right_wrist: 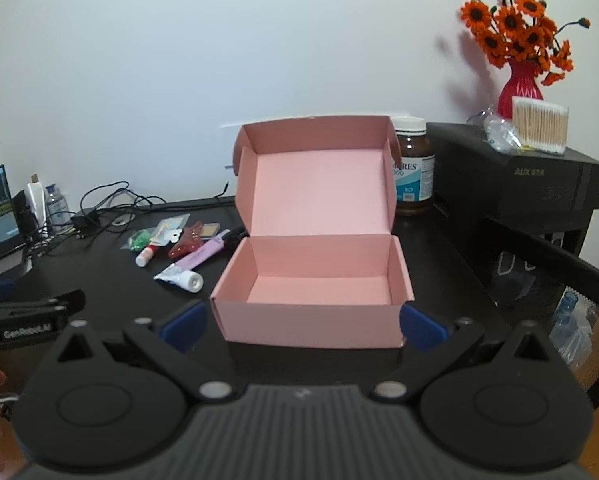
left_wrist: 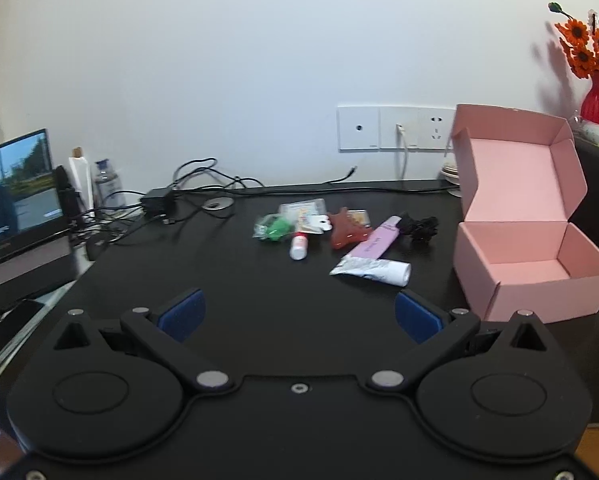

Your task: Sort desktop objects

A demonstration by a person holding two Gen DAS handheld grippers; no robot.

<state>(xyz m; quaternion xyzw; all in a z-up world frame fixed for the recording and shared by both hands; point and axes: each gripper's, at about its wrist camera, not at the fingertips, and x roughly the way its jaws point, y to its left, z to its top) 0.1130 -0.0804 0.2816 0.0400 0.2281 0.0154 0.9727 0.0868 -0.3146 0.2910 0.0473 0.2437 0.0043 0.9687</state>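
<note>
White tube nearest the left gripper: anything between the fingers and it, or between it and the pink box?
Nothing visible. Bare black desk lies between the open left gripper and the white tube. The pink box sits just right of the tube, lid up, interior empty, with no object between them.

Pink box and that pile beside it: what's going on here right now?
Nothing is being handled yet. Both grippers, left and right, are open and hold nothing. The pink box sits open and looks empty, right in front of the right gripper. The small items, among them a white tube and a purple stick, lie loose on the desk, left of the box.
</note>
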